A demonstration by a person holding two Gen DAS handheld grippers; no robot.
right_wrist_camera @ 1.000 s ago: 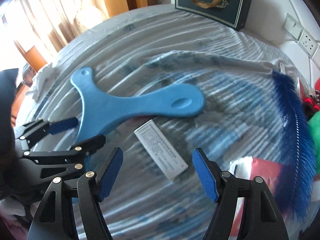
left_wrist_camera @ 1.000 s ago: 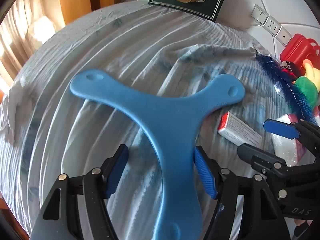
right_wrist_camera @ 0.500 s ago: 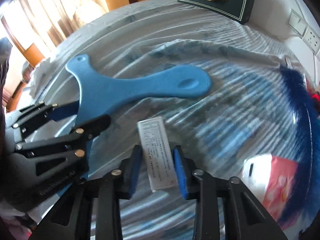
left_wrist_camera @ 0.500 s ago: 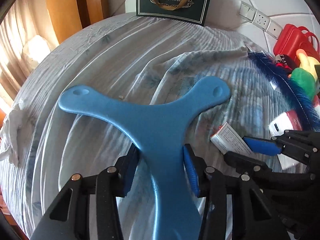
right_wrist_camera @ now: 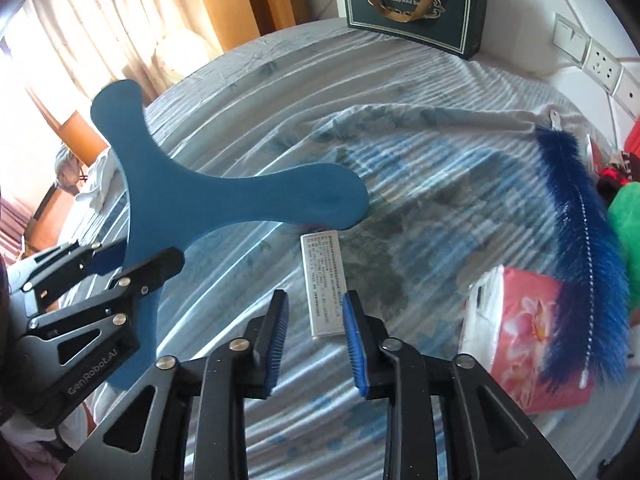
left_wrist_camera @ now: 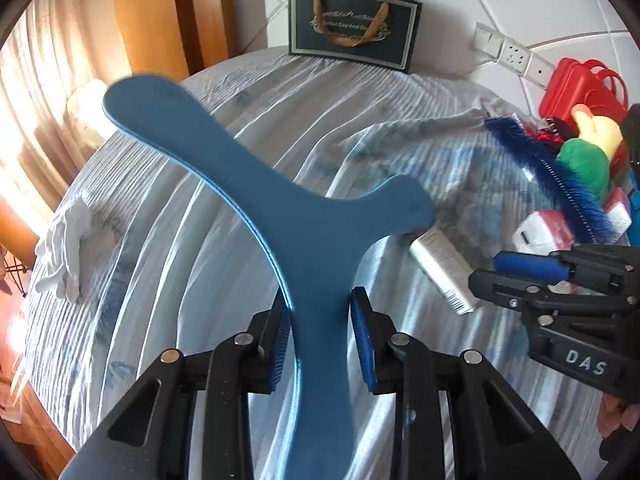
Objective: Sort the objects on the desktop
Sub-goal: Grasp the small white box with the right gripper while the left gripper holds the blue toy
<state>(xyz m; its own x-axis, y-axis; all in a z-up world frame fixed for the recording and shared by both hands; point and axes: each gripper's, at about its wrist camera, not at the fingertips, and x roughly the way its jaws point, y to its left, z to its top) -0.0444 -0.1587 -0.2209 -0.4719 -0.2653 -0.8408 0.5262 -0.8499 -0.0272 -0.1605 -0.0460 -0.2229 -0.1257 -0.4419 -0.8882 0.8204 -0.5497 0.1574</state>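
My left gripper point(left_wrist_camera: 320, 336) is shut on the stem of a blue three-armed boomerang point(left_wrist_camera: 280, 208) and holds it tilted up off the striped cloth; it shows in the right wrist view point(right_wrist_camera: 224, 200) too. My right gripper point(right_wrist_camera: 314, 344) has closed on the near end of a small white box point(right_wrist_camera: 324, 284) with printed text; the right pad touches its edge, the left pad stands a little off. The box also shows in the left wrist view point(left_wrist_camera: 444, 268), with the right gripper point(left_wrist_camera: 528, 276) beside it.
A dark gift bag point(right_wrist_camera: 416, 4) stands at the back against the wall. A blue feather point(right_wrist_camera: 580, 216), a tissue pack point(right_wrist_camera: 516, 320), a green and yellow plush toy point(left_wrist_camera: 588, 152) and a red case point(left_wrist_camera: 576, 84) lie at the right. A white glove point(left_wrist_camera: 64, 248) lies at the left edge.
My left gripper has lifted the boomerang, whose far arms now tilt up off the cloth. My right gripper has kept its jaws around the white box and drawn back a little.
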